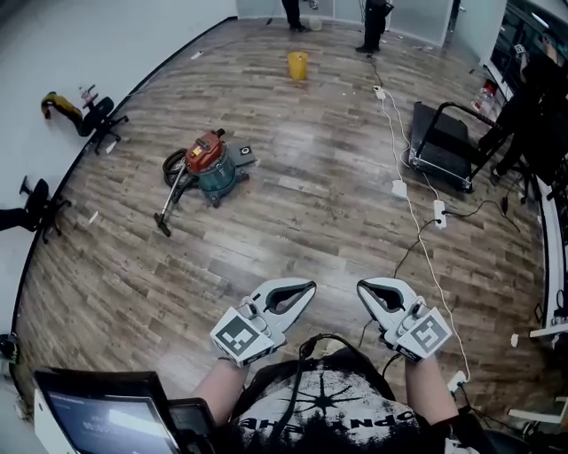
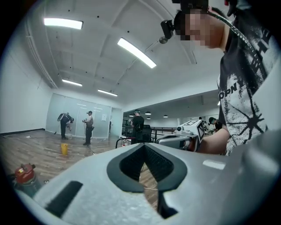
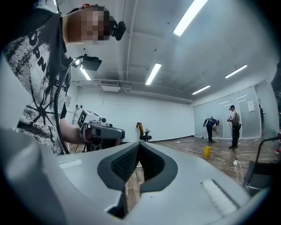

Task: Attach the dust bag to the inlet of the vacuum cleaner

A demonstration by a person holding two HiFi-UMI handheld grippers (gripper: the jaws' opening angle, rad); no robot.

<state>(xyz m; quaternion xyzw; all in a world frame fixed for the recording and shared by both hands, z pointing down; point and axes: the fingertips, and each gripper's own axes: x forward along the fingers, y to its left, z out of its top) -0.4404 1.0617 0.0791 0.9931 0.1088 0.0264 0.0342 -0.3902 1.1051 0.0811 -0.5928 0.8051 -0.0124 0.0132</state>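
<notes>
The vacuum cleaner [image 1: 211, 164], a teal drum with a red top and a hose and wand lying to its left, stands on the wood floor far ahead and to the left. It also shows at the lower left of the left gripper view [image 2: 24, 176]. A small dark flat thing [image 1: 244, 157] lies beside it; I cannot tell what it is. My left gripper [image 1: 310, 286] and right gripper [image 1: 361, 285] are held side by side close to my body, both shut and empty. Each one's jaws meet at the tip in its own view: left gripper [image 2: 144, 145], right gripper [image 3: 138, 143].
A yellow bucket [image 1: 297, 65] stands far ahead, with people [image 1: 373, 22] beyond it. A black wheeled frame [image 1: 444, 142] and white cables with power strips [image 1: 399, 188] lie at the right. Office chairs [image 1: 102, 120] line the left wall. A screen [image 1: 98, 412] is at the bottom left.
</notes>
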